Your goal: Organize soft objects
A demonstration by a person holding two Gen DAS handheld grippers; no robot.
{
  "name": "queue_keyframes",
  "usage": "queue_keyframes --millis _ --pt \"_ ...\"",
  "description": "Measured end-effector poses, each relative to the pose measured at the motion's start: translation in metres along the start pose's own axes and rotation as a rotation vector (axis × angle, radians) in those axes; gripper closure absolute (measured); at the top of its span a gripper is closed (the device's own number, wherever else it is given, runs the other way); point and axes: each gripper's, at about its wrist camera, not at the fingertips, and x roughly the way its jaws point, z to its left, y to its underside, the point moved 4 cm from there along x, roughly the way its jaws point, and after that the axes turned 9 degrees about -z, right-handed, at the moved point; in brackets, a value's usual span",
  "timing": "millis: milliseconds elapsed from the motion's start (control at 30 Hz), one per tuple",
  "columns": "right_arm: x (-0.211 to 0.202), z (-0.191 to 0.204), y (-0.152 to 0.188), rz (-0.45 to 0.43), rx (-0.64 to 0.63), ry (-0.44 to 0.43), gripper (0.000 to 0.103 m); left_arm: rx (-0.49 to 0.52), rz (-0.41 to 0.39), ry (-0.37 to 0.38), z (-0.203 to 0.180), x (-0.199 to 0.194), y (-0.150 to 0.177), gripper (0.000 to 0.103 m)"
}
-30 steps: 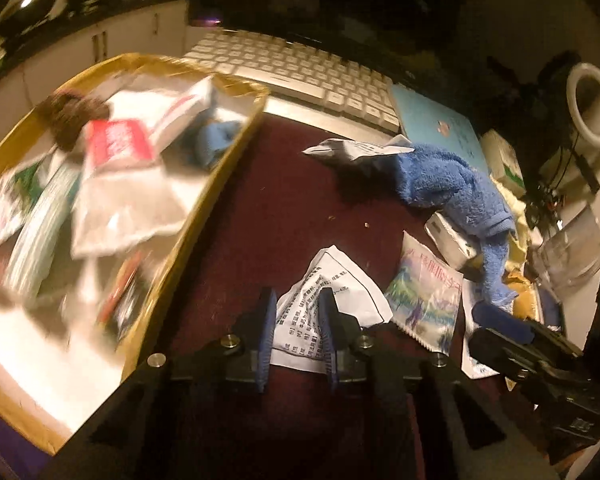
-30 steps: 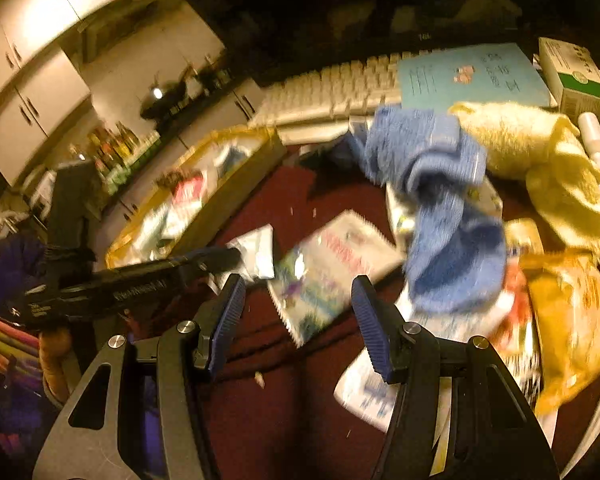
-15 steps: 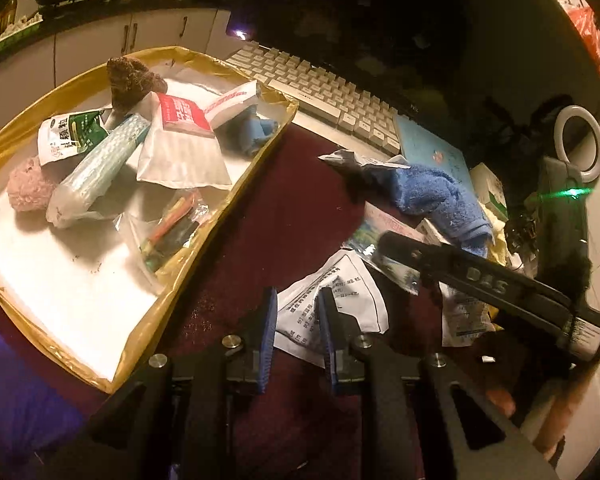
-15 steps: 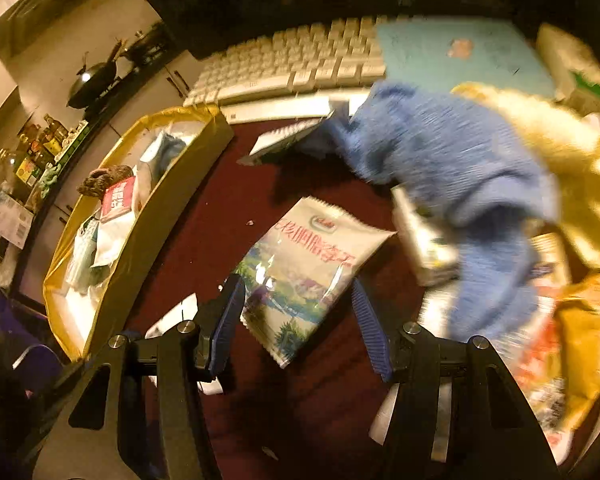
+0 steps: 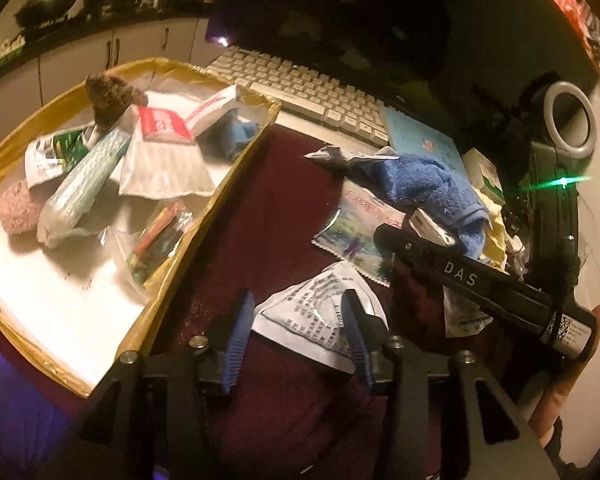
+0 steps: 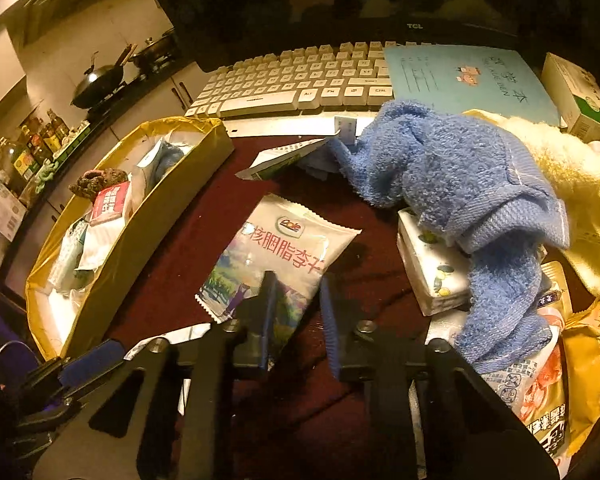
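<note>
- Right gripper (image 6: pixel 296 312) over the snack pouch (image 6: pixel 278 254) on the dark red table (image 6: pixel 172 264) — jaws have just been closing, the pouch's near corner between them, a narrow gap left; whether the pads bite yet, I cannot tell.
- Left gripper (image 5: pixel 296 338) — jaws have just been opening, now spread around the white printed packet (image 5: pixel 320 308) lying flat, not pressing it.
- Gold tray (image 6: pixel 140 236) sits just left, already stocked with soft things.
- Best play, I'd say: pinch deeper than the crinkly edge, lift clear of the blue towel (image 6: pixel 472 200), carry over the tray's wall.
</note>
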Motion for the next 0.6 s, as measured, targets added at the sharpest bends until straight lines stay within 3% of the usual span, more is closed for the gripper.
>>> queue_keyframes --millis 100,233,300,367,467,500,600 --pt "-0.003 -0.001 -0.002 -0.024 0.017 -0.029 0.091 0.045 -0.022 0.004 -0.008 0.000 -0.001 0.042" --pt "-0.013 0.001 -0.004 -0.066 0.018 -0.051 0.094 0.094 0.007 -0.012 -0.014 0.013 0.002 0.041" --pt "-0.021 -0.001 -0.007 -0.099 0.036 -0.074 0.096 0.099 0.010 -0.026 -0.013 0.016 0.004 0.050" --pt "-0.029 -0.003 -0.010 -0.133 0.054 -0.096 0.097 0.076 0.000 -0.024 -0.010 0.014 0.005 0.051" --pt "-0.034 -0.004 -0.012 -0.151 0.061 -0.111 0.098 0.069 0.000 -0.032 -0.008 0.008 0.006 0.060" --pt "-0.036 -0.004 -0.012 -0.156 0.067 -0.123 0.098 0.063 0.004 -0.017 -0.008 0.005 0.006 0.091" --pt "-0.040 -0.006 -0.013 -0.172 0.076 -0.133 0.099 0.004 -0.001 -0.006 -0.001 0.000 0.002 0.090"
